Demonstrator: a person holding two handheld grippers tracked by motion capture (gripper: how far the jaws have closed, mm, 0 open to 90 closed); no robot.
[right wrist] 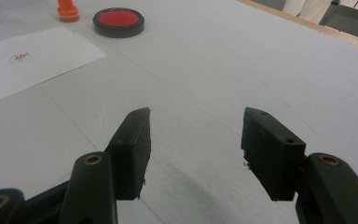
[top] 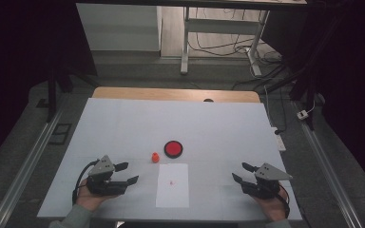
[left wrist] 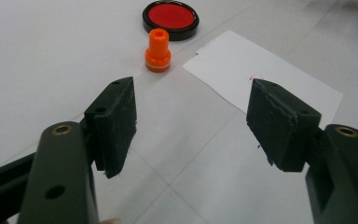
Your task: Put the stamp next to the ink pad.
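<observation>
A small orange stamp (top: 155, 157) stands upright on the white table, just left of a round black pad with red ink (top: 173, 148). In front of them lies a white sheet of paper (top: 172, 185) with a small red mark (top: 171, 182) on it. My left gripper (top: 127, 173) rests near the front left, open and empty, aimed toward the stamp (left wrist: 158, 51) and the ink pad (left wrist: 170, 17). My right gripper (top: 243, 172) rests at the front right, open with nothing between its jaws. The right gripper view has the stamp (right wrist: 68, 11), the ink pad (right wrist: 119, 21) and the paper (right wrist: 28, 58) at upper left.
The white table cover (top: 123, 123) ends in a wooden edge (top: 176, 93) at the back. Beyond it stand a desk frame (top: 221, 28) and loose cables (top: 285, 95) on the floor. Metal rails (top: 24, 166) run along both sides.
</observation>
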